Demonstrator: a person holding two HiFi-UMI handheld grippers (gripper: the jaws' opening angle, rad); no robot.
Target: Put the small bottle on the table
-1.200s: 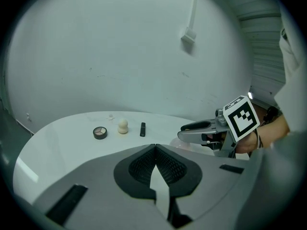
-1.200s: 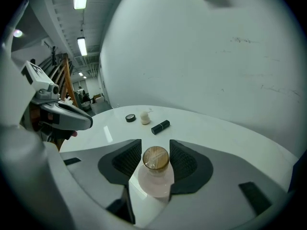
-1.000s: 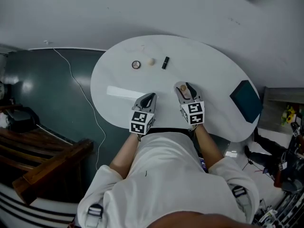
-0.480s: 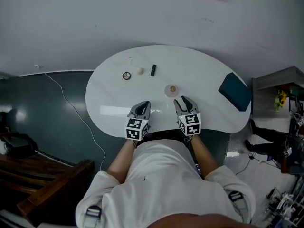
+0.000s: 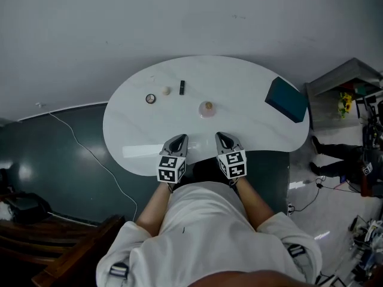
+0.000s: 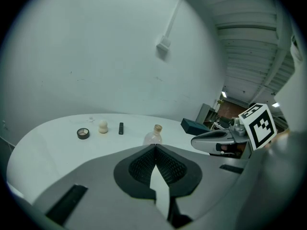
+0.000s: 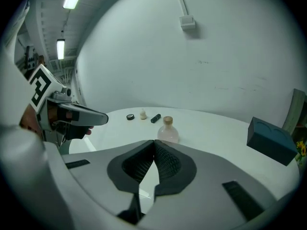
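The small bottle (image 5: 207,108), clear pinkish glass with a cork-coloured cap, stands upright near the middle of the white oval table (image 5: 251,82). It also shows ahead of the jaws in the left gripper view (image 6: 153,135) and in the right gripper view (image 7: 167,131). My right gripper (image 5: 224,139) is back at the table's near edge, well short of the bottle. Its jaws have just been closing and are shut (image 7: 154,143) with nothing between them. My left gripper (image 5: 178,141) hangs beside it, shut and empty (image 6: 155,147).
A dark teal box (image 5: 287,99) lies at the table's right end. At the far left of the table sit a small round tin (image 5: 150,98), a cream knob-shaped piece (image 5: 166,91) and a short black stick (image 5: 182,87). A cable (image 5: 90,154) trails over the dark green floor.
A second ago the right gripper was around the bottle. It has let go and drawn back to the near edge with its jaws shut; the left gripper drew back too.
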